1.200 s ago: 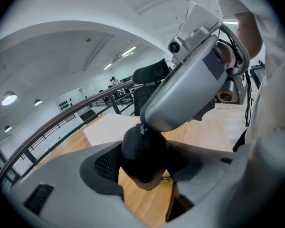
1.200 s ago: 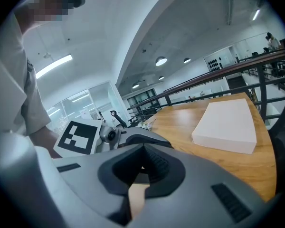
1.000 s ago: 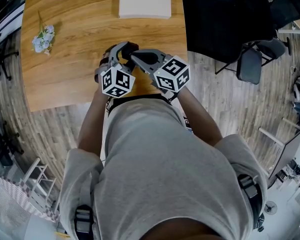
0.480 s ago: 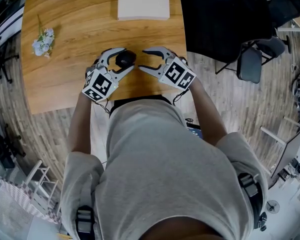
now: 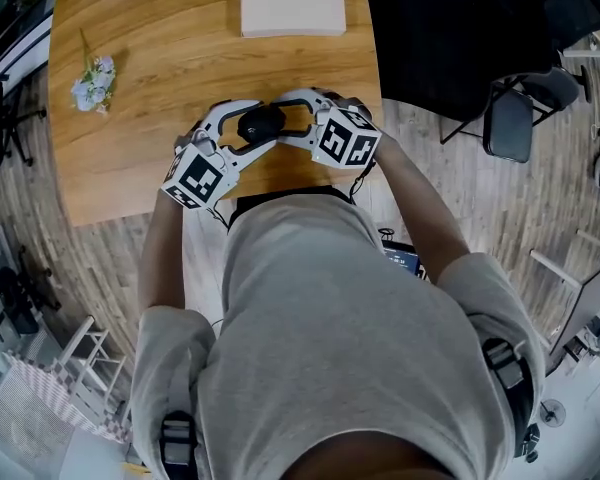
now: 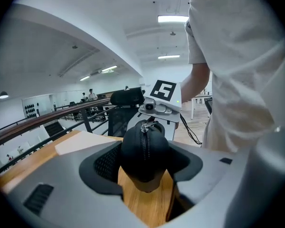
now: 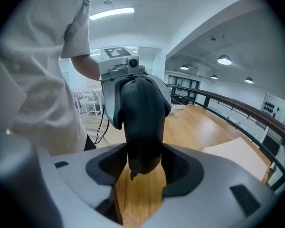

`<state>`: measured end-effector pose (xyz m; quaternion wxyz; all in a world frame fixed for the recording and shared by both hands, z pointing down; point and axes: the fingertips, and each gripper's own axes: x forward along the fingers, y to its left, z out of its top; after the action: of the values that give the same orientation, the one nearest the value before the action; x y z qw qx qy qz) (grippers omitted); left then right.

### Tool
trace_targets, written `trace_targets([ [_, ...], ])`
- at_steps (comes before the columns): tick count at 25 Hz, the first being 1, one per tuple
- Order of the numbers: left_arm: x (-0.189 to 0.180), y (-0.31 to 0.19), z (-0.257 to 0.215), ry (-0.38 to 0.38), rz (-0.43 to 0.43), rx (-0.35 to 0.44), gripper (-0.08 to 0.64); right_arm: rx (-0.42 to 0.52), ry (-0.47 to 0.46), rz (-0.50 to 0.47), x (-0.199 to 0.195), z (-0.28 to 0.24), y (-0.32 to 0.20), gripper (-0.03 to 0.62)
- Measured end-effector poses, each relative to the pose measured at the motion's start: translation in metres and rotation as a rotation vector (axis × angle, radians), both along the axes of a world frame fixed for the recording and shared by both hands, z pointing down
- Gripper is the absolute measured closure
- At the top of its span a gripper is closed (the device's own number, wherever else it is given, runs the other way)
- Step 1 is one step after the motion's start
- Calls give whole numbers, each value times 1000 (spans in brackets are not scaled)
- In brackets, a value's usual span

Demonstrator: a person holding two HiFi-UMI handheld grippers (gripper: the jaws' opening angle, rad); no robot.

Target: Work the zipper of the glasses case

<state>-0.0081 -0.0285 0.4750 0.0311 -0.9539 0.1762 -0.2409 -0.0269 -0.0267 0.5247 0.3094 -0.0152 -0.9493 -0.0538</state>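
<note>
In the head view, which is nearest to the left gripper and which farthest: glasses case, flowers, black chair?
1. the glasses case, between the left gripper's jaws
2. the flowers, on the table, far left
3. the black chair, off the table, far right

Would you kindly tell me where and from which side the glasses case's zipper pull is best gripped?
Probably its small tab, pinched from the end of the glasses case away from the left gripper, which holds the other end: the tab sticks out there, and the zipper runs straight back along the top.
</note>
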Motion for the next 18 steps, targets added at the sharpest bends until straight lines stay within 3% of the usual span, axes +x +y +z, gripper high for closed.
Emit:
trace_targets([
  [5, -9, -2, 4, -10, -59, -9, 291, 51, 30, 8, -5, 2, -3, 359],
  [10, -29, -16, 10, 11, -190, -26, 290, 205, 114, 62, -2, 7, -28, 360],
  [14, -65, -27, 23, 14, -367, -55, 291, 304, 236, 164, 2, 18, -60, 360],
  [17, -100, -30, 42, -49, -546, -57, 302, 335, 307, 208, -5, 29, -74, 360],
  [18, -112, -30, 47, -65, -606, -58, 337, 350, 328, 210, -9, 32, -77, 360],
])
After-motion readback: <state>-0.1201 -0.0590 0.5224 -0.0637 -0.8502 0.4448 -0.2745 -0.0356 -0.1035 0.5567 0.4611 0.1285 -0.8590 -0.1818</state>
